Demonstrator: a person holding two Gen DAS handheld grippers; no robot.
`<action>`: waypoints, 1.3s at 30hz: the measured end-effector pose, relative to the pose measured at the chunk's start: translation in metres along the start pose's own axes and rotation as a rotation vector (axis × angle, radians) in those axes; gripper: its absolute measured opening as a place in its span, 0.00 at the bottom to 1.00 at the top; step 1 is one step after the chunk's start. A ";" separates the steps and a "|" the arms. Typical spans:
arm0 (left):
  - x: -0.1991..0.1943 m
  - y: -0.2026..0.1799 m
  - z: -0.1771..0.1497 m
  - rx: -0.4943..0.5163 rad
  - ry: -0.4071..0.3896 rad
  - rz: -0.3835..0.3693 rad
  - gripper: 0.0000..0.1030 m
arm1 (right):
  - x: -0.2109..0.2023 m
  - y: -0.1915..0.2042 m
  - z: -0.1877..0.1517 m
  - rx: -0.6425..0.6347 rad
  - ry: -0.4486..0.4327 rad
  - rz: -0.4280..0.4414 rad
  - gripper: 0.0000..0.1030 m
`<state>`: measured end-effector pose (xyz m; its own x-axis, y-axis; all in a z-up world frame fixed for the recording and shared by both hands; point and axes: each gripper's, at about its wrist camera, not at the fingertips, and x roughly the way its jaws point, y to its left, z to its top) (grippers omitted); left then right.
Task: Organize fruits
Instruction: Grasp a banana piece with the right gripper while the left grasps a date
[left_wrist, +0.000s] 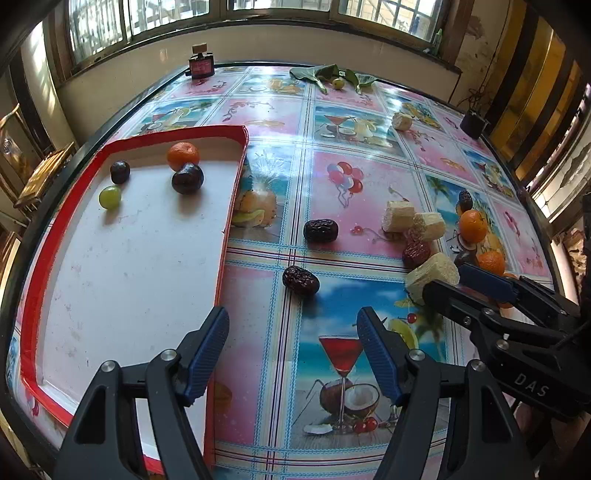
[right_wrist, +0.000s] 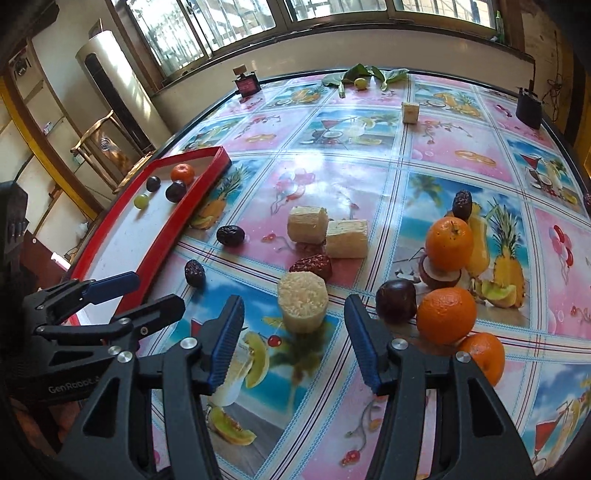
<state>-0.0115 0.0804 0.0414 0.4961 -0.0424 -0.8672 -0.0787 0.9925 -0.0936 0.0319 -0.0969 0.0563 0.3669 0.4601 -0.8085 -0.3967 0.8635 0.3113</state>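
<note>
Both grippers hover with jaws wide apart, holding nothing: the left gripper over the red tray edge, the right gripper just before a sugarcane piece. Oranges lie at its three o'clock.

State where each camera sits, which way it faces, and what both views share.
Left wrist: rides the left gripper, facing forward over the red tray edge toward the windows; its own open blue-padded fingers show, and the right gripper enters from the right.
Right wrist: rides the right gripper, facing forward at the sugarcane piece on the table; its own open fingers show, and the left gripper enters from the left.
Shared: the tray with its green grape, the printed tablecloth, the windows.
</note>
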 end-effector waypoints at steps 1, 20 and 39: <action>0.000 0.000 0.000 -0.006 -0.003 -0.005 0.70 | 0.004 -0.001 0.001 0.004 0.005 0.004 0.56; 0.020 -0.001 0.017 -0.127 -0.043 -0.069 0.69 | 0.004 -0.009 -0.019 -0.040 0.006 0.009 0.32; 0.027 0.015 0.009 -0.156 -0.057 -0.170 0.23 | 0.002 -0.009 -0.012 0.034 -0.015 0.051 0.52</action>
<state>0.0080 0.0950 0.0212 0.5612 -0.1964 -0.8040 -0.1203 0.9418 -0.3140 0.0262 -0.1064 0.0457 0.3593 0.5068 -0.7836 -0.3868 0.8451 0.3692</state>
